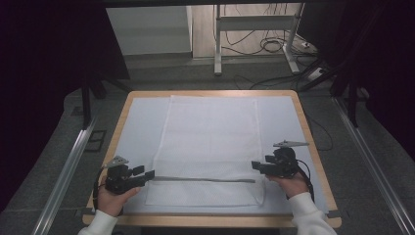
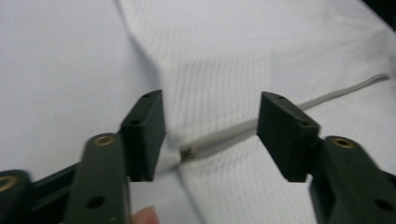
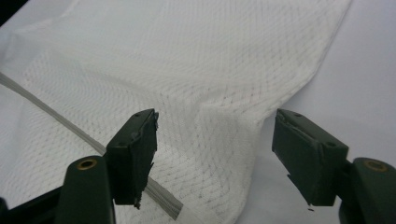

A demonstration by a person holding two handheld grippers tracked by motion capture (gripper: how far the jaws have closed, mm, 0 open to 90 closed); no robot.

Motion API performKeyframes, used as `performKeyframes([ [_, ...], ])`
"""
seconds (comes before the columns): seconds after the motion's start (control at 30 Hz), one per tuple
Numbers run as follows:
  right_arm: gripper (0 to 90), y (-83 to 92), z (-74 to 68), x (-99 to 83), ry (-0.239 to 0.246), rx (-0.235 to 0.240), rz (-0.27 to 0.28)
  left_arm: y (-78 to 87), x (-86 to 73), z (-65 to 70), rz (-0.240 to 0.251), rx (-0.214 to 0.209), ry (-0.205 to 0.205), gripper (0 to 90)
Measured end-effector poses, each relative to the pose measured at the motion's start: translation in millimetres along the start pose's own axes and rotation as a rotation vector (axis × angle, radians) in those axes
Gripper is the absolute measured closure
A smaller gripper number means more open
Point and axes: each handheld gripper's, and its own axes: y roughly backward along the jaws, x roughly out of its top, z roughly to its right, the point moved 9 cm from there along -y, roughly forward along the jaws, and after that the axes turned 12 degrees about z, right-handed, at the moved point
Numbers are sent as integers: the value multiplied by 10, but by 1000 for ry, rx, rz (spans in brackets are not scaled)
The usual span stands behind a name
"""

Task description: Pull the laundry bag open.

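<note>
A white mesh cloth (image 1: 210,137) lies flat down the middle of the table, with a thin grey strip (image 1: 205,179) running across it near its front end. My left gripper (image 1: 148,174) is at the strip's left end, by the cloth's left edge. In the left gripper view the left gripper (image 2: 212,135) is open, the strip's end (image 2: 219,140) lying between the jaws with no pad touching it. My right gripper (image 1: 255,165) is at the cloth's right edge, near the strip's right end. Its own view shows the right gripper (image 3: 215,149) open over a raised fold of mesh (image 3: 219,135), with the strip (image 3: 56,119) to the left.
The table (image 1: 215,221) has a wooden rim and a white cover (image 1: 139,122) under the cloth. Metal rails (image 1: 66,166) run along the floor on both sides. A metal stand (image 1: 254,29) and loose cables (image 1: 274,46) are beyond the far edge.
</note>
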Motion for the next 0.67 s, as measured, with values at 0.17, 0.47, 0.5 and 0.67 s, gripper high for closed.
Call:
performKeyframes([
  [0.17, 283, 89, 41, 26, 37, 8, 46, -98, 130, -5, 28, 0, -72, 356],
  [0.47, 271, 212, 247, 56, 70, -22, 93, -209, 154, -85, 23, 6, -83, 354],
  [0.5, 271, 214, 240, 60, 72, -19, 96, -208, 154, -79, 22, 3, -82, 353],
  [0.67, 268, 216, 219, 67, 90, -7, 105, -181, 143, -83, 20, 2, -75, 347],
])
